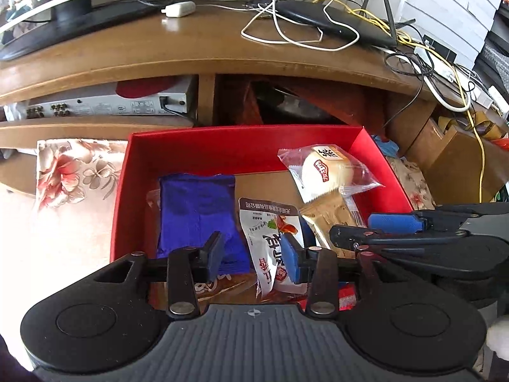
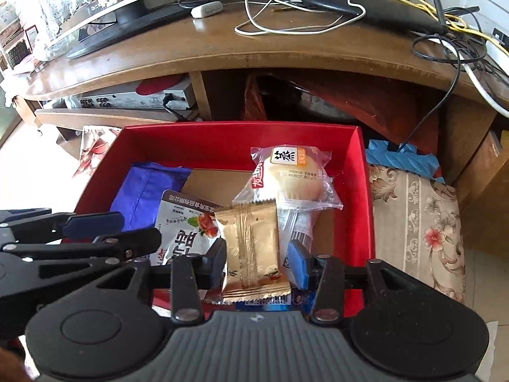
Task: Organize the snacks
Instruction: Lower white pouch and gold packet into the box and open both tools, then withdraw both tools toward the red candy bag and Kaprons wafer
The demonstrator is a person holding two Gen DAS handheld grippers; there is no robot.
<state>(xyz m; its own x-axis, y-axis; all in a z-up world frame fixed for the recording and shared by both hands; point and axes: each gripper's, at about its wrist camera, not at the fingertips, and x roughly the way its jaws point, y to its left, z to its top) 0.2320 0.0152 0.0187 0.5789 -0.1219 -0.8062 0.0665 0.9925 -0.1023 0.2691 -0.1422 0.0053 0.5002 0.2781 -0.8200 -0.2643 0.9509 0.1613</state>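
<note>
Both claws hang over the red box [image 2: 359,165]. The left gripper [image 1: 251,254] straddles a white packet [image 1: 270,242], and the right gripper [image 2: 259,261] a gold packet [image 2: 251,248]; neither clearly pinches. Slack jaws could let a packet slide onto the bun [image 2: 292,178].

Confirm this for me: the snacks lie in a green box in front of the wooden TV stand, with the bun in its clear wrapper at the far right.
Not quite. The box is red, not green, as the right wrist view shows. The rest holds: the snacks lie in it in front of the wooden TV stand, with the bun in its clear wrapper at the far right.
</note>
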